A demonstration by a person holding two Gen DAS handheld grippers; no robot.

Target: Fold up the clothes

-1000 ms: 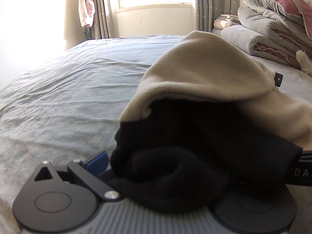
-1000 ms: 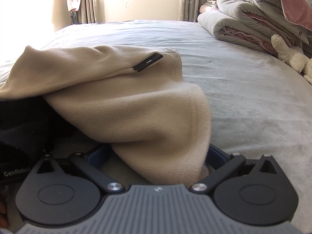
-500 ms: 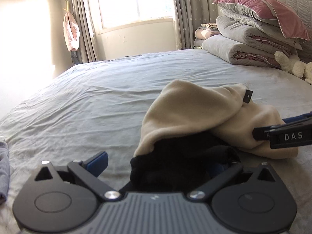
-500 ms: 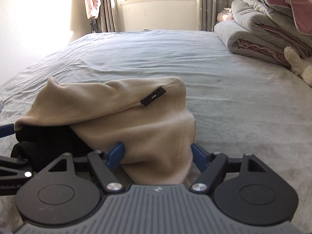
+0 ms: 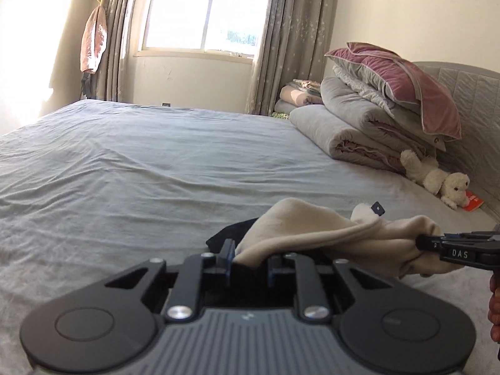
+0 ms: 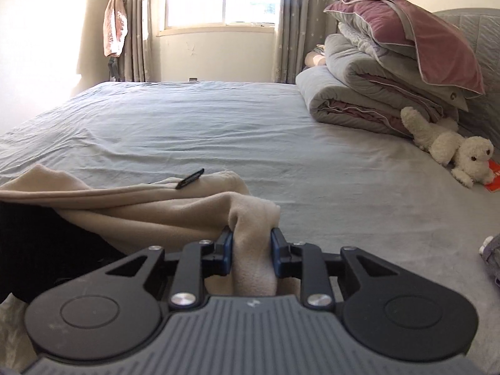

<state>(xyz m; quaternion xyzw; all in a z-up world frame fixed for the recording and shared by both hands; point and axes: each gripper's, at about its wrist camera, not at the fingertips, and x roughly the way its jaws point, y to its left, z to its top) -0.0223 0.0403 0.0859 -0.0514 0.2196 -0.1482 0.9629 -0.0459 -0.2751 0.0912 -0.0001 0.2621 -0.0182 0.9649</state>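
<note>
Low over the bed (image 5: 131, 168), the left gripper (image 5: 249, 257) and right gripper (image 6: 251, 251) each have jaws pinching an end of the beige-and-black fleece garment (image 6: 150, 206), probably stretching it taut to fold cleanly.

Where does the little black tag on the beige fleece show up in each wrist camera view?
Left wrist: black tag right of centre, sticking up from the beige fleece.
Right wrist: black tag left of centre, on the fleece's top fold.
Shared landmark: white plush toy by the folded quilts.
</note>
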